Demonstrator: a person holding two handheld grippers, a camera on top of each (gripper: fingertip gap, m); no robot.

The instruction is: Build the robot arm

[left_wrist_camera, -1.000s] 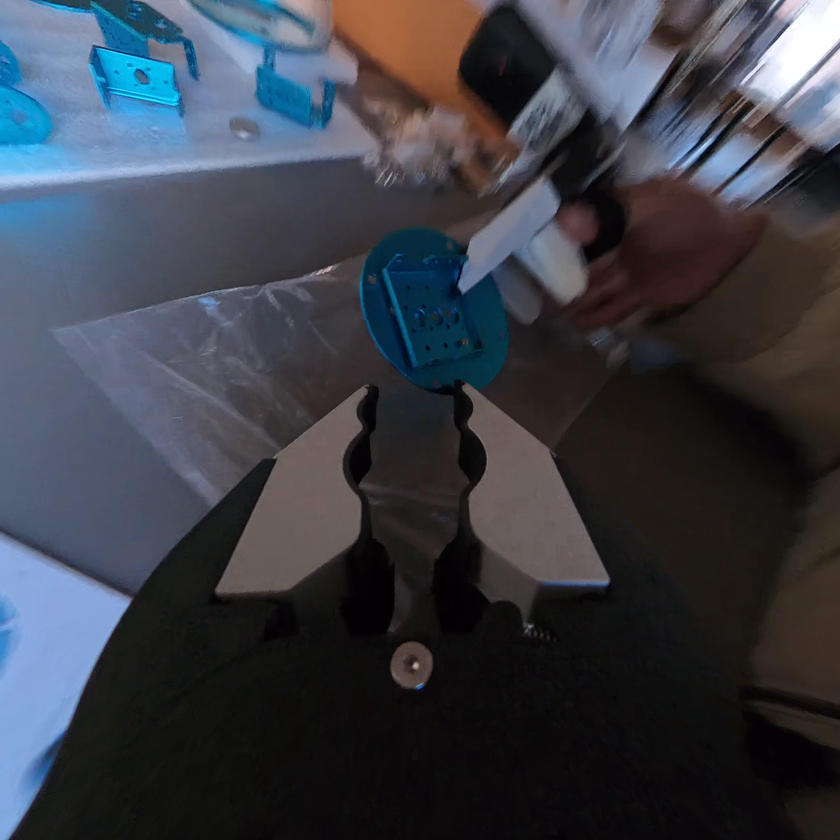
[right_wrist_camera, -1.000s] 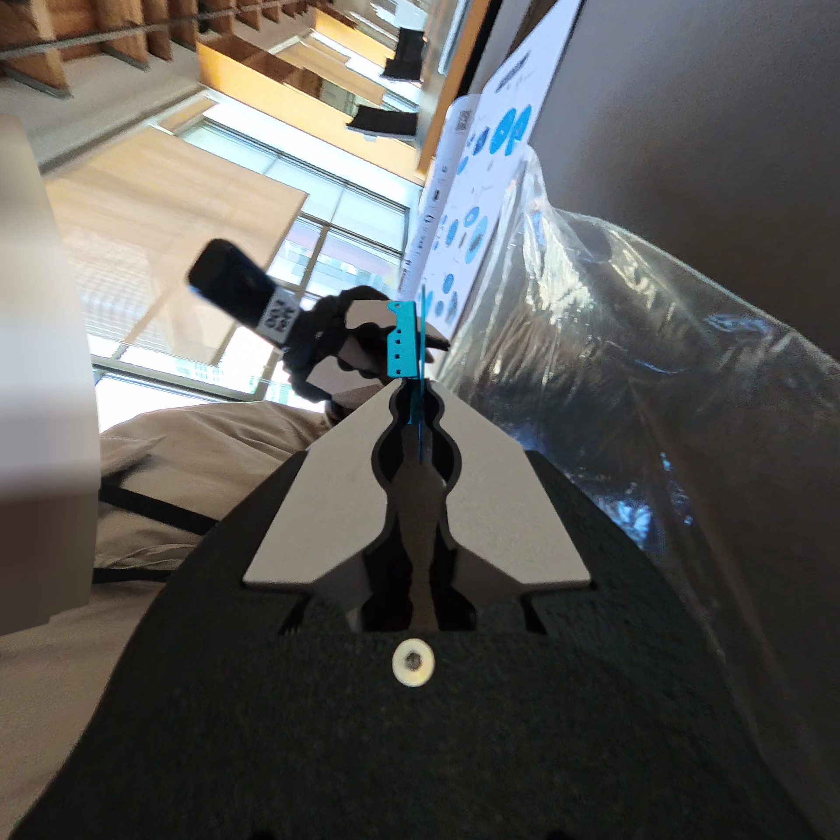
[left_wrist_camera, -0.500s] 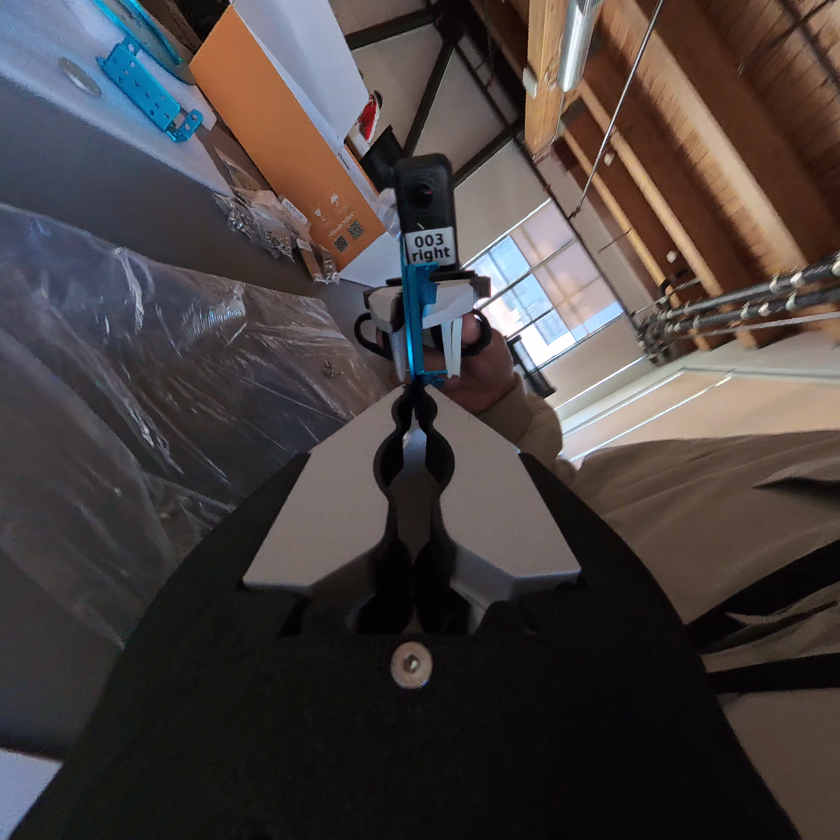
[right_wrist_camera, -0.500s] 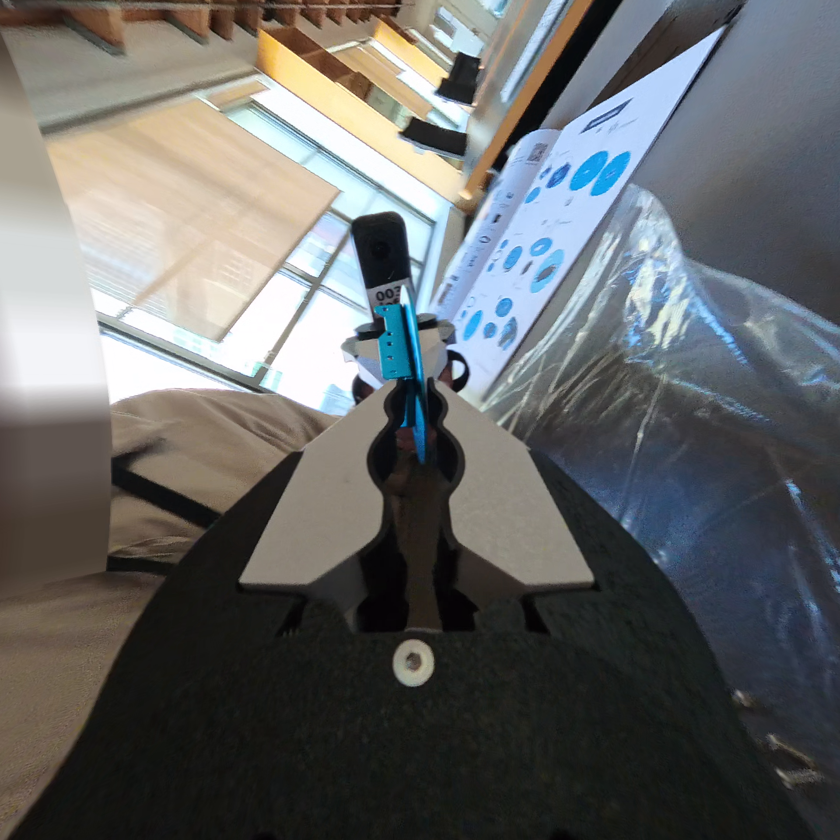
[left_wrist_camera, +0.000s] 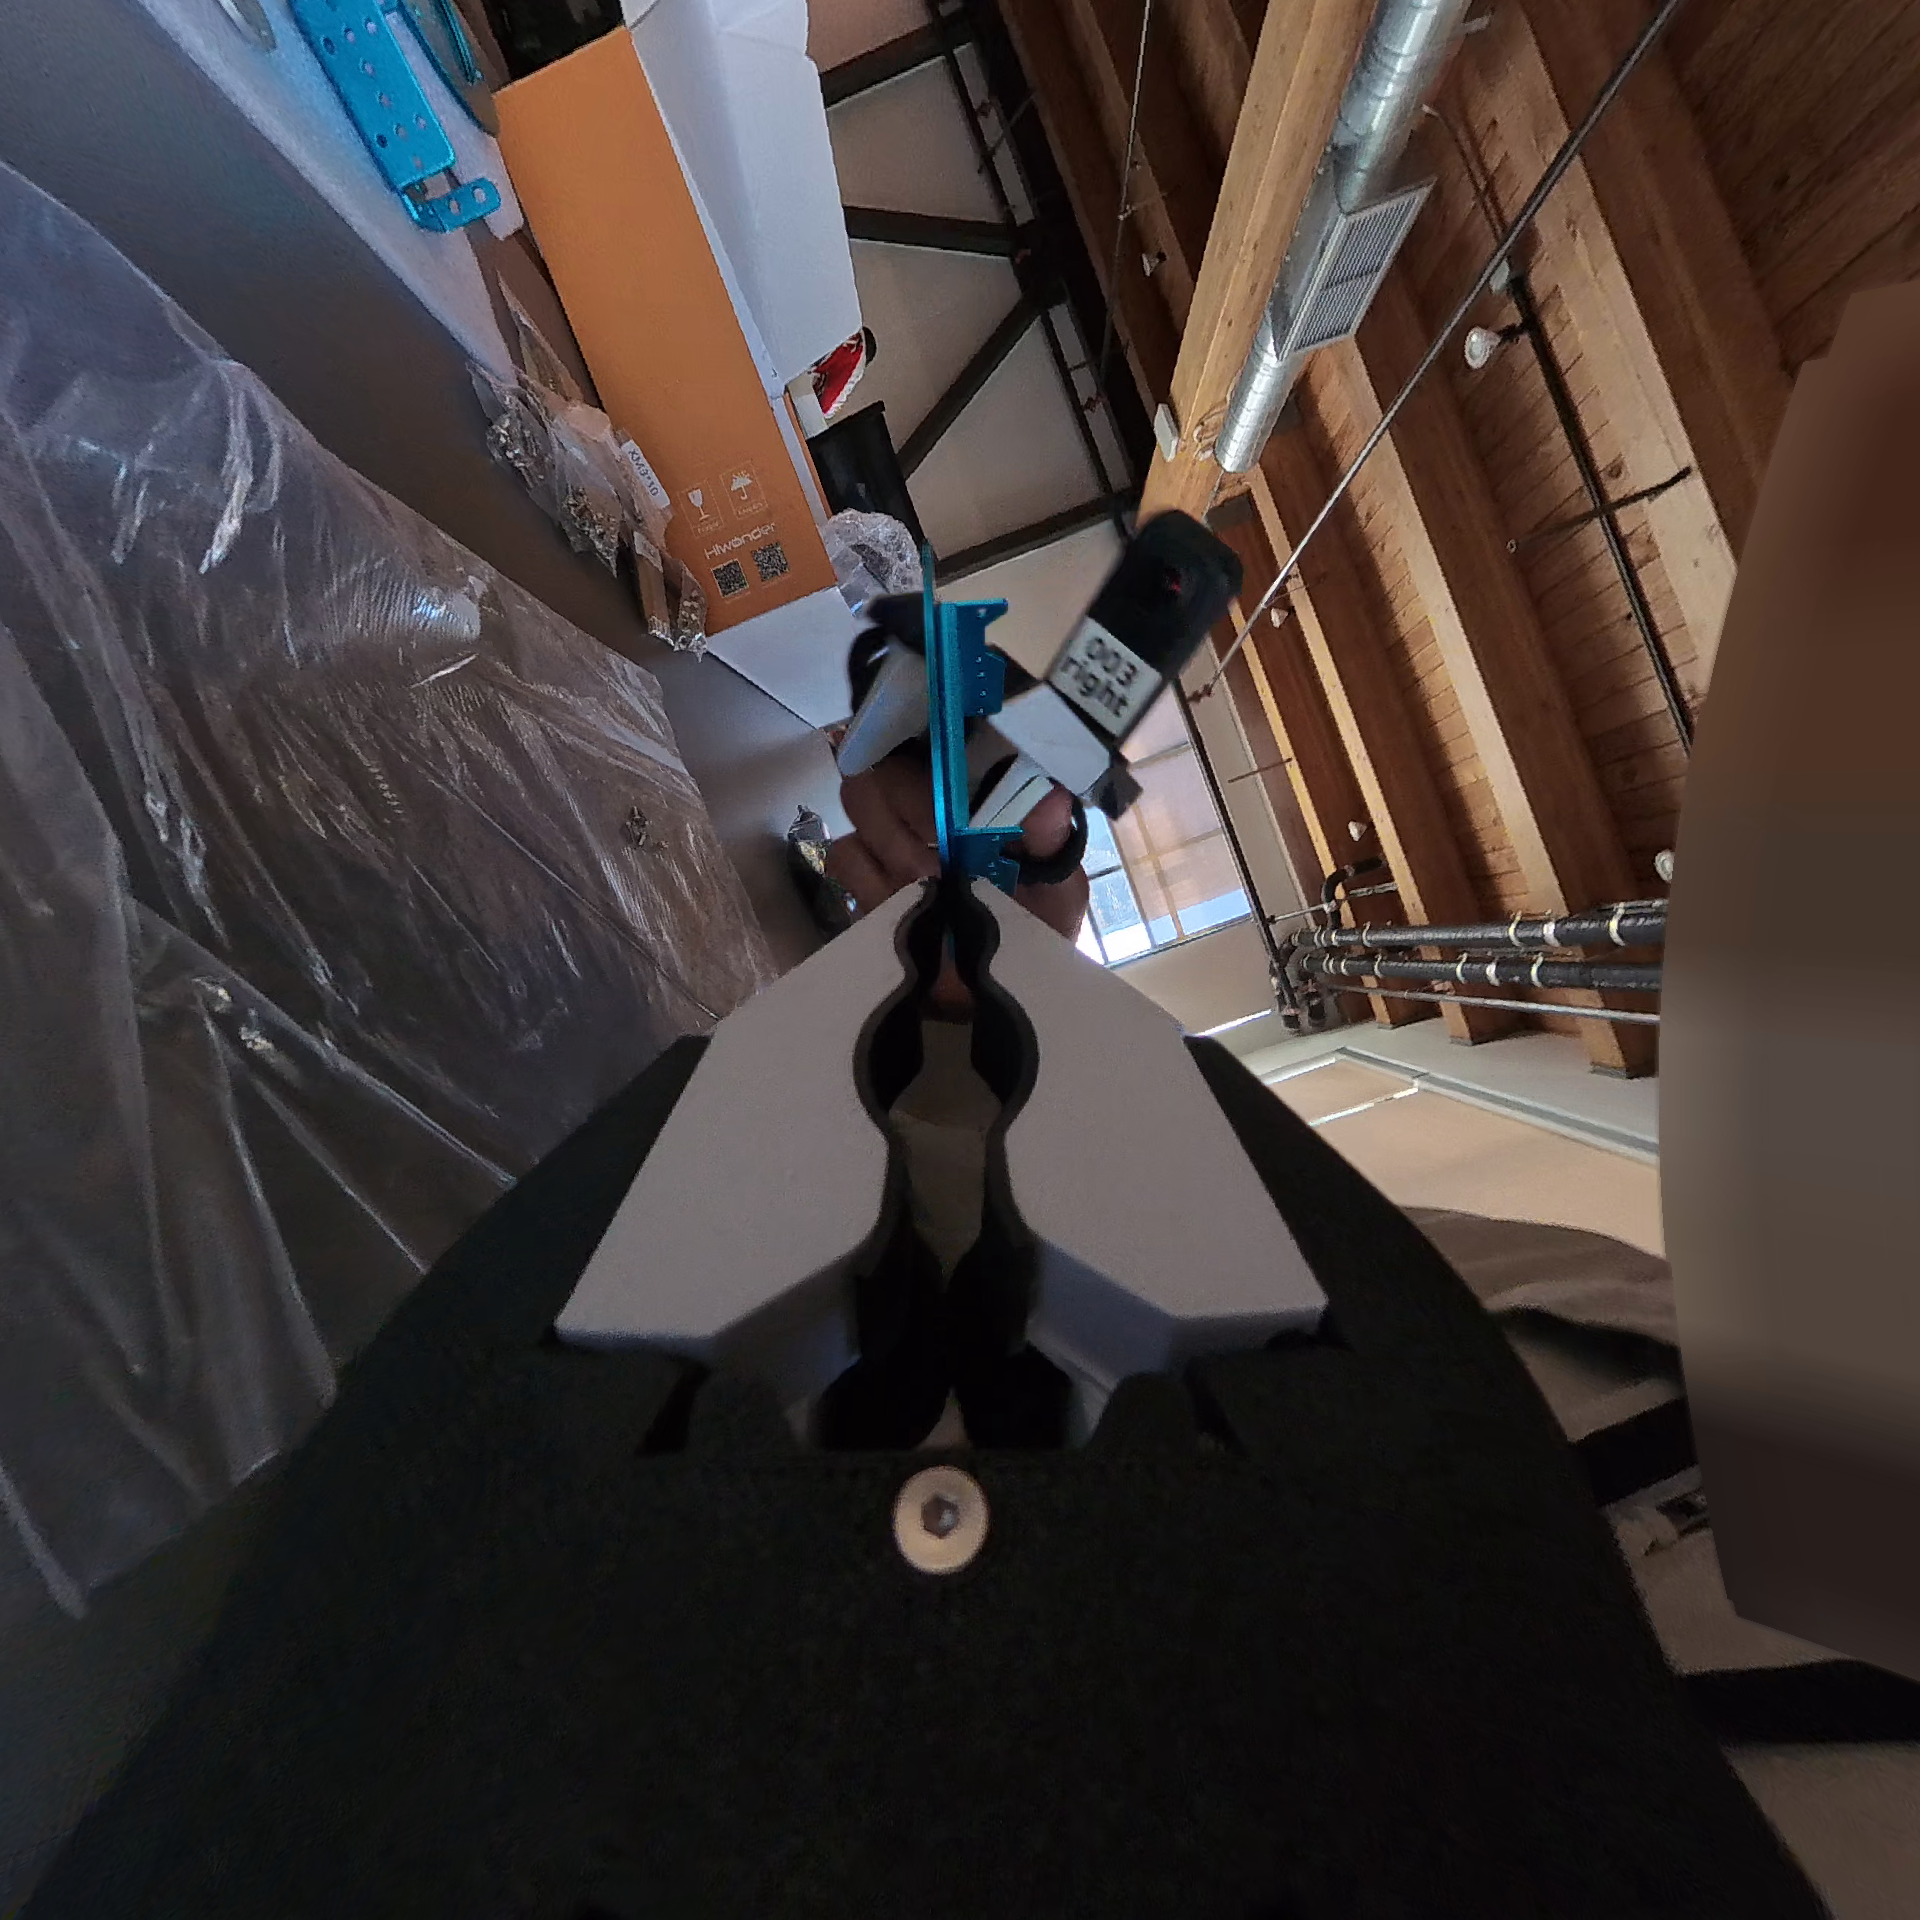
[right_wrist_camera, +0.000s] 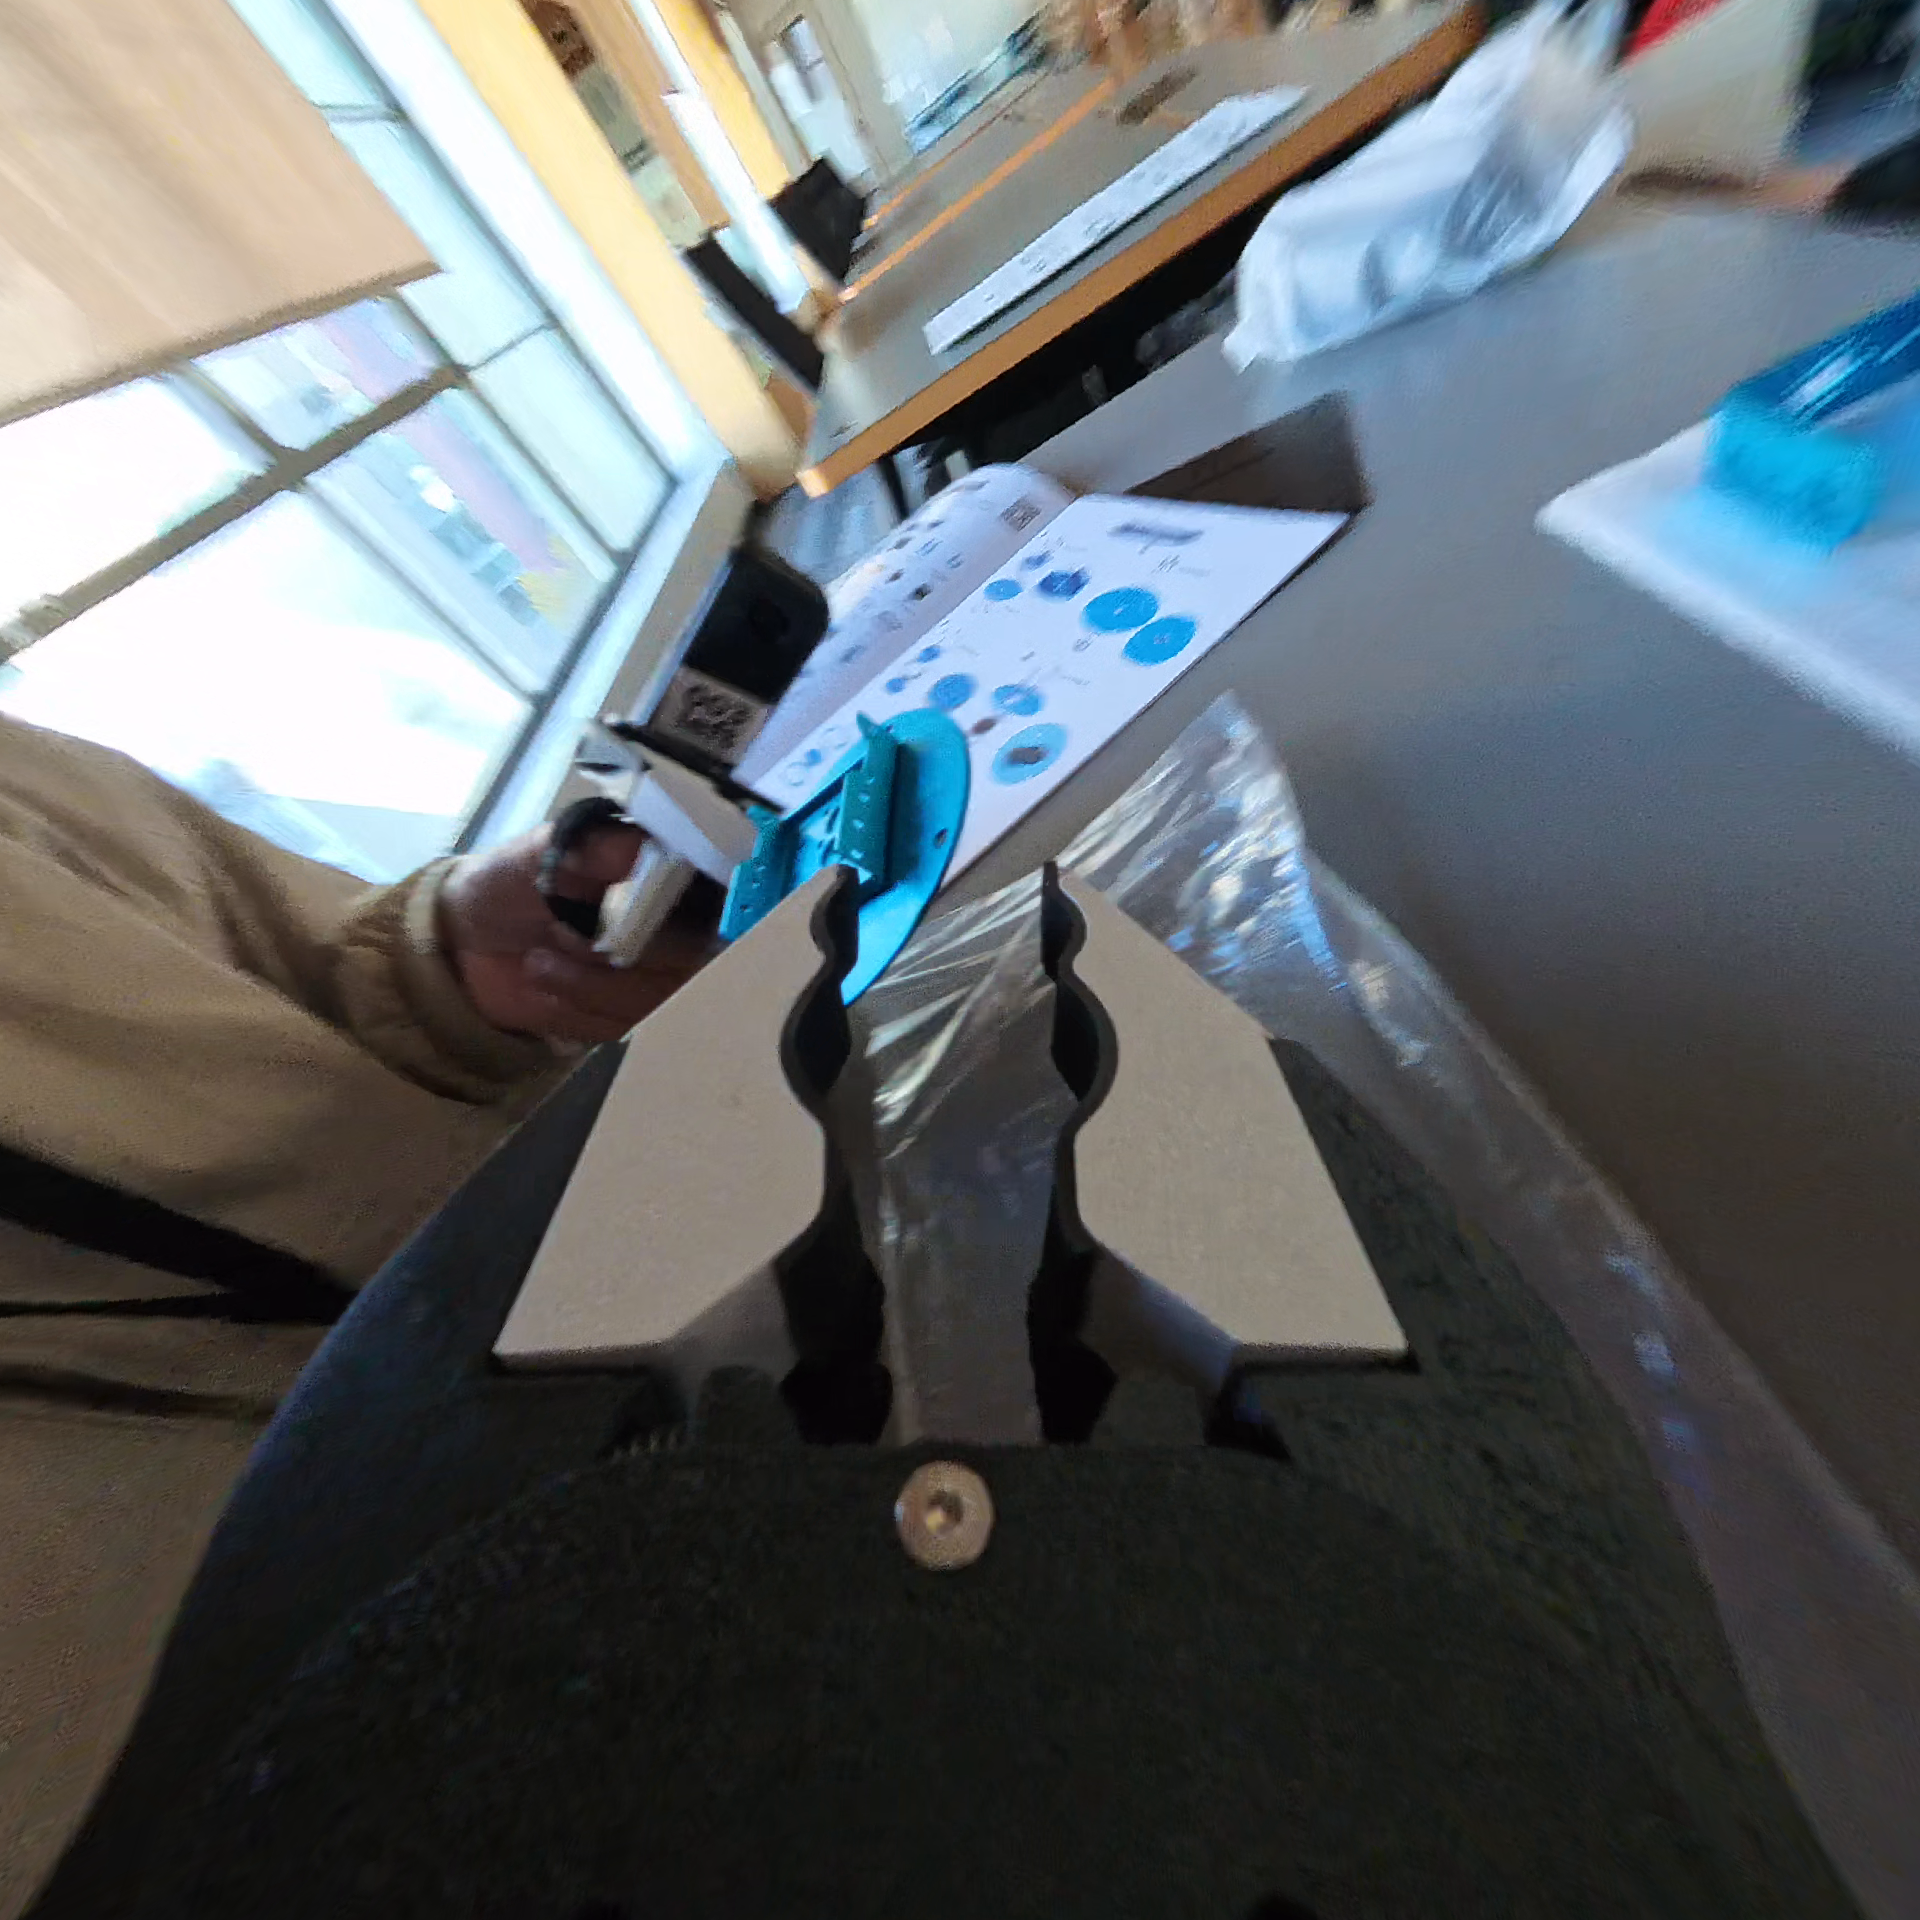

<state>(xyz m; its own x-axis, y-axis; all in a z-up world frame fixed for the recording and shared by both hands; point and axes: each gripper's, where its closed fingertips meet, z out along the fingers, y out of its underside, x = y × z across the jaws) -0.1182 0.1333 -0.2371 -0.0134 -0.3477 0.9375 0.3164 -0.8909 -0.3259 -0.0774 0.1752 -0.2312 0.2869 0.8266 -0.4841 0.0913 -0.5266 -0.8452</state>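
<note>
A blue round metal plate with a blue U-bracket fixed to its face [left_wrist_camera: 951, 727] is seen edge-on in the left wrist view. My left gripper [left_wrist_camera: 948, 899] is shut on the plate's near rim and holds it in the air. The right gripper's white fingers [left_wrist_camera: 883, 707] stand on either side of the plate's far rim, apart from it. In the right wrist view my right gripper [right_wrist_camera: 940, 878] is open and empty. The plate [right_wrist_camera: 914, 821] and bracket [right_wrist_camera: 821, 831] sit just ahead of its left fingertip, held by the left gripper's white fingers [right_wrist_camera: 696, 826].
Crinkled clear plastic wrap [left_wrist_camera: 312, 779] covers the grey table [right_wrist_camera: 1558, 779] beside and below both grippers. An illustrated sheet [right_wrist_camera: 1039, 665] lies beyond the plate. An orange and white box [left_wrist_camera: 675, 343], small bags of screws [left_wrist_camera: 561, 457] and a blue bracket [left_wrist_camera: 395, 114] are farther off. A person's sleeve [right_wrist_camera: 208, 987] is at left.
My left gripper swung up and shut on the plate's rim. My right gripper, shut on the plate before, has opened, let go and drawn back a little.
</note>
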